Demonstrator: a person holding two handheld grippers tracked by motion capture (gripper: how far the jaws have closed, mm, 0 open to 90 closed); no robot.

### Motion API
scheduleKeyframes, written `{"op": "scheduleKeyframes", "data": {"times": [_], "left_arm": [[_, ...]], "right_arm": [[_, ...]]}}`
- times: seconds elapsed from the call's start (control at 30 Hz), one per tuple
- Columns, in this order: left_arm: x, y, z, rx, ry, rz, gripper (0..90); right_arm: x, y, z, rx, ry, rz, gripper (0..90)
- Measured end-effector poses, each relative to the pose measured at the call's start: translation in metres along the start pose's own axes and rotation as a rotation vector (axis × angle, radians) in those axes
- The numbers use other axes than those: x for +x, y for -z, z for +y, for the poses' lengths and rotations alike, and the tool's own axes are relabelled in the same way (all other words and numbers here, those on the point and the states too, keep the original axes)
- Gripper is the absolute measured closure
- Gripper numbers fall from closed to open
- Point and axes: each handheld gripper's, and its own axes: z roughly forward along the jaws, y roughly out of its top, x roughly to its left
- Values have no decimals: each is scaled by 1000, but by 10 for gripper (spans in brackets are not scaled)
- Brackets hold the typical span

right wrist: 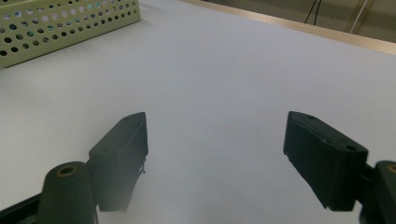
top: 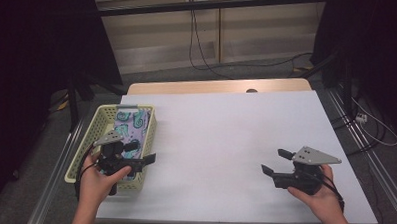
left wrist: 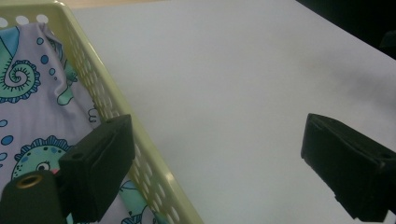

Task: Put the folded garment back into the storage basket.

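Note:
A pale yellow-green perforated basket (top: 94,129) stands at the table's left side, and a lavender cloth (top: 131,124) printed with teal sea creatures lies in it. My left gripper (top: 141,153) hovers over the basket's near right corner, pointing right, with its jaws wide open. In the left gripper view one jaw hangs over the cloth (left wrist: 28,107) and the other over the bare table, with the basket's rim (left wrist: 93,70) running below and between them. My right gripper (top: 275,161) is near the front right, pointing left, open and holding nothing (right wrist: 215,119). The basket's wall (right wrist: 70,23) shows far off.
The white table top (top: 226,123) stretches between the two grippers, with a wooden strip (top: 217,86) along its far edge. Cables (top: 208,62) trail on the floor beyond, and dark stands and drapes flank both sides.

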Motion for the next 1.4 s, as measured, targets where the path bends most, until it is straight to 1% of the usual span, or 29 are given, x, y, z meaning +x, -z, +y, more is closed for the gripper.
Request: {"op": "scheduleKeyframes", "data": {"times": [0.07,0.1,0.17,0.33,0.4,0.5,0.57,0.8,0.83,1.0,1.03,1.07,1.23,1.37,1.4], "left_arm": [[-1,0,-1,3,-2,-6,99],[-2,-1,-1,3,-11,-6,99],[-3,-1,-2,-10,-20,-10,99],[-4,-2,-5,-13,-22,-19,93],[-5,-2,-7,-13,-29,-19,93],[-6,-1,-9,-22,-38,-24,92],[-8,0,-9,-43,-50,-24,92],[-9,2,-11,-79,-51,-28,89],[-9,2,-11,-82,-52,-22,88],[-9,-2,-15,-79,-49,-34,78],[-10,-2,-16,-79,-41,-35,72],[-10,-2,-16,-82,-48,-31,70],[-8,0,-18,-94,-46,-36,64],[-9,0,-19,-94,-39,-36,68],[-9,0,-20,-92,-43,-37,68]], "right_arm": [[-1,1,-1,2,1,0,225],[-1,2,-2,1,2,-1,225],[-2,3,-2,1,-2,-5,225],[-3,6,-4,0,-5,-7,225],[-3,7,-5,-1,-6,-7,225],[-2,9,-5,-7,-7,-5,225],[-2,9,-6,-7,-6,-5,225],[-2,10,-8,-1,-7,-2,225],[-2,10,-9,-1,-5,-1,225],[-3,9,-10,3,-8,1,224],[-4,9,-11,4,-6,1,224],[-4,9,-11,5,-7,2,224],[-4,9,-13,16,-3,6,220],[-3,10,-14,19,2,10,216],[-3,10,-14,18,1,10,213]]}}
